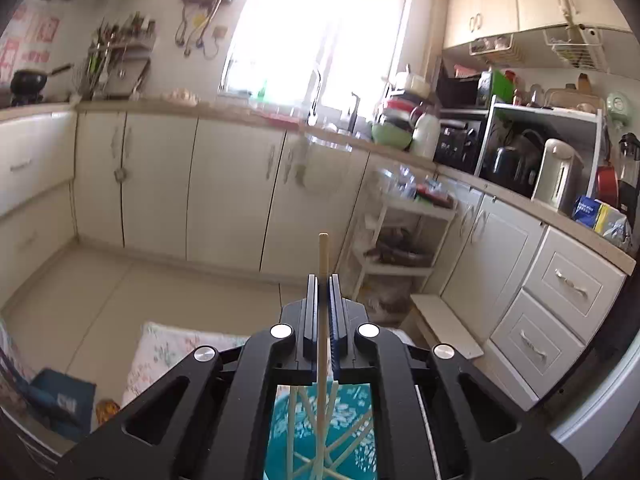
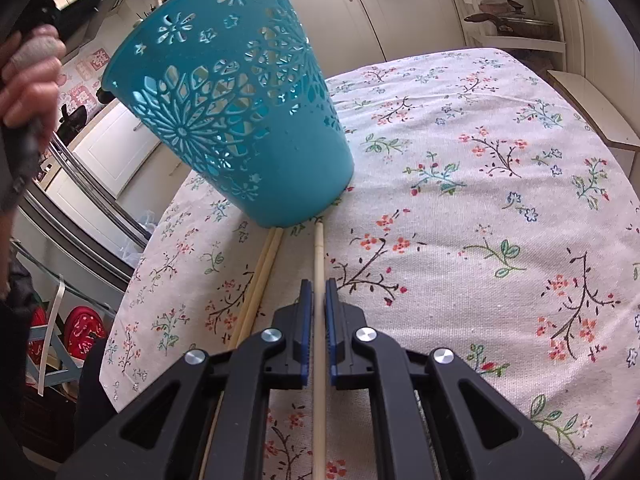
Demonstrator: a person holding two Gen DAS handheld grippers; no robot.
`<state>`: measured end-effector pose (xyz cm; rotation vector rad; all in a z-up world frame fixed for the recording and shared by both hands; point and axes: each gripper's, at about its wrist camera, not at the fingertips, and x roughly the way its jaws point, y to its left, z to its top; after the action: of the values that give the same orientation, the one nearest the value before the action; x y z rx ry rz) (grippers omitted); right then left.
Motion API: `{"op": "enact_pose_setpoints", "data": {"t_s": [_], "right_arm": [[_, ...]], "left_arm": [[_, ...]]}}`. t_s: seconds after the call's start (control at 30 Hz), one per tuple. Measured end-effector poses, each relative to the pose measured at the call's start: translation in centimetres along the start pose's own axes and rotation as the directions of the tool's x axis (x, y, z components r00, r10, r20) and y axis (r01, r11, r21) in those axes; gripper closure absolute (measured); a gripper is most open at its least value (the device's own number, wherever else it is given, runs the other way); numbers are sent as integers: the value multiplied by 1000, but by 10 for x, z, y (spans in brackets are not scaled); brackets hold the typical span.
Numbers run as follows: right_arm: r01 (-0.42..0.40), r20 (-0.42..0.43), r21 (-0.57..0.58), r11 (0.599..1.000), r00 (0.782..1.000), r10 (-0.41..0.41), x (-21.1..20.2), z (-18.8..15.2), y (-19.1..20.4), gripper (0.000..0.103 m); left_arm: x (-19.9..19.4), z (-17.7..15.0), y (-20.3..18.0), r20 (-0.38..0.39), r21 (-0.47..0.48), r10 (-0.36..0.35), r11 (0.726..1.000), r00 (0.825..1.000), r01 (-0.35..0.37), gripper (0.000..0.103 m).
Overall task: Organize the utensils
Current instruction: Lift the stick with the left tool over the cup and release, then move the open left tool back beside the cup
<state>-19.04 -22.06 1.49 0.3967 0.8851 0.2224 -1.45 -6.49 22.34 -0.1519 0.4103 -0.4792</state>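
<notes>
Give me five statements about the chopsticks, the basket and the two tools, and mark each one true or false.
1. The left tool is clamped on a single chopstick. True.
2. The teal basket lies flat on its side on the cloth. False: it is tilted, its base edge on the floral tablecloth.
3. The right tool has a chopstick between its fingers. True.
4. Two more chopsticks lie on the cloth to the left of the right tool. True.
5. The basket is empty. False: in the left wrist view several chopsticks lie inside it.
</notes>
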Motion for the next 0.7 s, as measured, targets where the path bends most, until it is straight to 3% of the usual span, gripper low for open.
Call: {"op": "enact_pose_setpoints", "data": {"t_s": [0.13,0.27,0.37,0.43,0.47,0.5,0.7], "right_arm": [[-1,-1,-1,1000,1000,1,-1,1,-2,96],[-2,0,-1,1000,1000,2,-1,1,-3,96],[-11,0,-3,1000,1000,11,-1,1,-3,93],[-14,1,-17,1000,1000,14,-1,1,-1,89],[-10,1,-31,999,1000,10,-1,0,2,87],[-5,2,-48,999,1000,5,-2,0,5,83],[76,25,-64,995,997,-75,-4,-1,10,80]], "left_arm": [[16,-31,2,-97,29,10,1000,995,-7,98],[10,-56,15,-135,38,43,999,990,-38,97],[-5,-70,37,-147,-11,78,997,986,-80,85],[-18,-84,56,-151,-63,111,991,982,-122,66],[-23,-91,64,-152,-84,128,986,980,-142,62],[-26,-100,73,-174,-101,149,980,973,-169,57],[-19,-171,114,-356,-149,206,950,911,-274,57]]}}
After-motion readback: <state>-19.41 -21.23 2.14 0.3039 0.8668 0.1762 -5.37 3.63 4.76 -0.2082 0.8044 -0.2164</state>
